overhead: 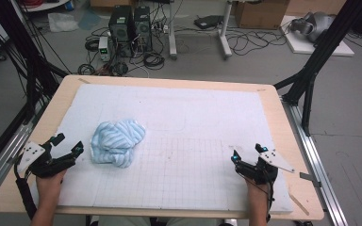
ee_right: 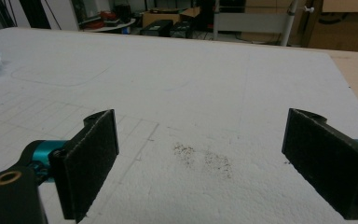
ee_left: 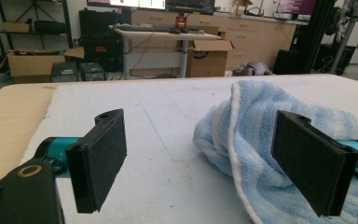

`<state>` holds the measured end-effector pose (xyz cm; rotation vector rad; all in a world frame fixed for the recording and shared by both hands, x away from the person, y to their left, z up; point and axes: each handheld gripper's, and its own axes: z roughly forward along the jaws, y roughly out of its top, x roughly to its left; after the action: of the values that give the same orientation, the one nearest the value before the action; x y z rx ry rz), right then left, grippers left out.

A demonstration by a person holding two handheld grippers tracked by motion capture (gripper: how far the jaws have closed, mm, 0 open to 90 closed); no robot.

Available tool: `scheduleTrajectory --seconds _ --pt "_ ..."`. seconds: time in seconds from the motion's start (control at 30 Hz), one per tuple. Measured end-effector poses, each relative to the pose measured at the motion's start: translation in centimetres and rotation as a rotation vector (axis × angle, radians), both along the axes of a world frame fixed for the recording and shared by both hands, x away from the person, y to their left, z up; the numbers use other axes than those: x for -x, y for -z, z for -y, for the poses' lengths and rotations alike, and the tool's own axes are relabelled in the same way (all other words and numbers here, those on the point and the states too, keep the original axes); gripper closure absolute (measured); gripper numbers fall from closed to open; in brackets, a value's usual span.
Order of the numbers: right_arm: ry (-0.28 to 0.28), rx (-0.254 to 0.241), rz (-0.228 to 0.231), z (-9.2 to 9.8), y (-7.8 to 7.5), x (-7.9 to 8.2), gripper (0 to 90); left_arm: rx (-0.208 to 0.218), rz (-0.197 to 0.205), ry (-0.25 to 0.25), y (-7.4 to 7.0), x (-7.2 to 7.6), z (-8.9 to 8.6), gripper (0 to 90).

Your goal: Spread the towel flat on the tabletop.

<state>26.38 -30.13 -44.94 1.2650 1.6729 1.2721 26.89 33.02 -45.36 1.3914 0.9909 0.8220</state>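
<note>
Fingers, left: apart on my left gripper [overhead: 66, 143], nothing between them; the towel [overhead: 117, 142] sits just beside it.
Fingers, right: apart on my right gripper [overhead: 247, 154], over bare white mat [overhead: 207, 117], well apart from the towel.
Towel place: bunched in a heap on the mat, left of the middle of the tabletop [overhead: 52, 110].
Done so far: nothing that I can judge; the towel lies crumpled and ungripped.
Left to do: I reckon reaching in, taking hold, and all the handling.
Count: one towel, one mat, two grippers, both empty.
</note>
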Motion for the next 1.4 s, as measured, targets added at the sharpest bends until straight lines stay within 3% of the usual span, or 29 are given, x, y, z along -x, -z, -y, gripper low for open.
scheduleTrajectory --seconds 0.5,0.63,0.77,0.9,1.0,1.17,1.4 --pt "-0.024 0.006 0.001 0.0 0.0 -0.1 9.8 -0.003 0.007 -0.024 0.0 0.1 0.1 18.6" --pt "-0.034 0.015 0.000 -0.1 0.0 -0.1 9.8 -0.017 -0.011 -0.040 -0.1 -0.1 0.3 18.5" --pt "-0.047 0.033 -0.003 -0.3 0.0 -0.1 9.8 -0.012 0.008 -0.036 0.0 0.1 0.2 18.5" --pt "-0.046 0.037 -0.013 -0.4 0.0 -0.2 9.8 -0.004 -0.022 -0.027 -0.1 -0.2 0.1 18.4" --pt "-0.043 0.044 -0.017 -0.4 0.0 -0.3 9.8 -0.028 -0.045 -0.028 -0.2 -0.4 0.3 18.4" --pt "-0.033 0.044 -0.022 -0.5 0.0 -0.3 9.8 -0.021 -0.042 0.008 -1.1 -0.7 0.8 17.7" --pt "-0.028 0.058 -0.023 -0.5 0.0 -0.3 9.8 -0.019 -0.023 0.085 -3.8 -1.0 1.7 17.7"
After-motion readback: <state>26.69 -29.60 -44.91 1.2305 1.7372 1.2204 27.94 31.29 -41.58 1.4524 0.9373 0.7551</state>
